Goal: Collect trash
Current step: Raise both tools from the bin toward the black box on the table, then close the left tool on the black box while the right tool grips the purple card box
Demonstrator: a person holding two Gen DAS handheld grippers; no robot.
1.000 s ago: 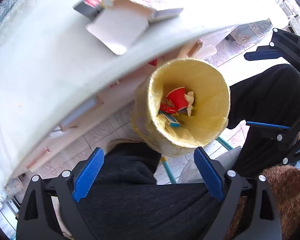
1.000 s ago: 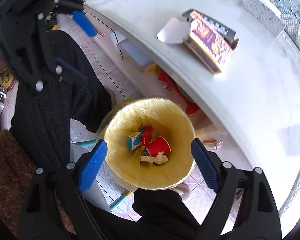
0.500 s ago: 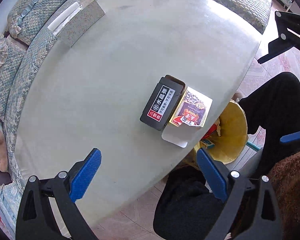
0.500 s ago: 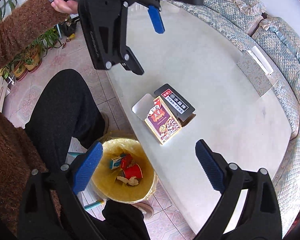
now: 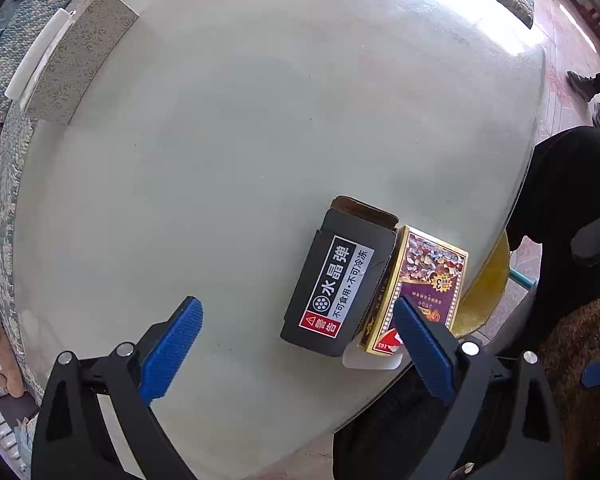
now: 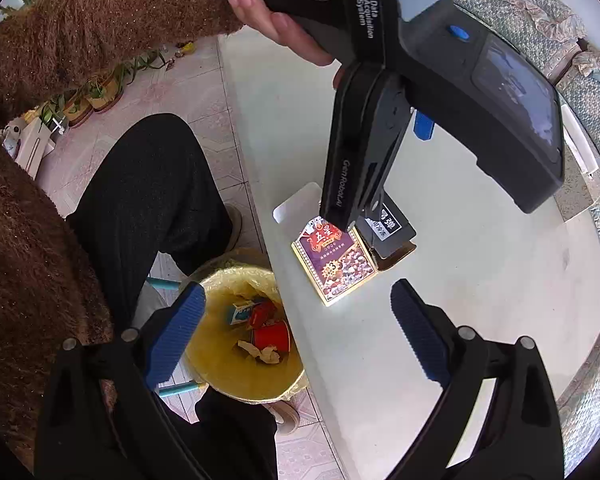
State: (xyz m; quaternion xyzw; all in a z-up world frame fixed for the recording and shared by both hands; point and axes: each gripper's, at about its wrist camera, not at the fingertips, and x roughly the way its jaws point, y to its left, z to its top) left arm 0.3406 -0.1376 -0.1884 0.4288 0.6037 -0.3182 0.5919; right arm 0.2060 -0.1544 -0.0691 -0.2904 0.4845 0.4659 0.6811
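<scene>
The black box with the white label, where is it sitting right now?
In the left wrist view the black box lies flat on the pale table near its right edge, touching the purple card box, with the yellow bin on the floor just past that edge.

Black box (image 5: 337,285), purple-gold box (image 5: 422,287), yellow bin liner (image 6: 236,376), pale green table (image 5: 240,152).

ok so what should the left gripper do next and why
Probably lower the left gripper over the black box. Its jaws have just been opening and hold nothing, and that box and the purple card box lie side by side near the table edge, above the yellow-lined bin.
</scene>
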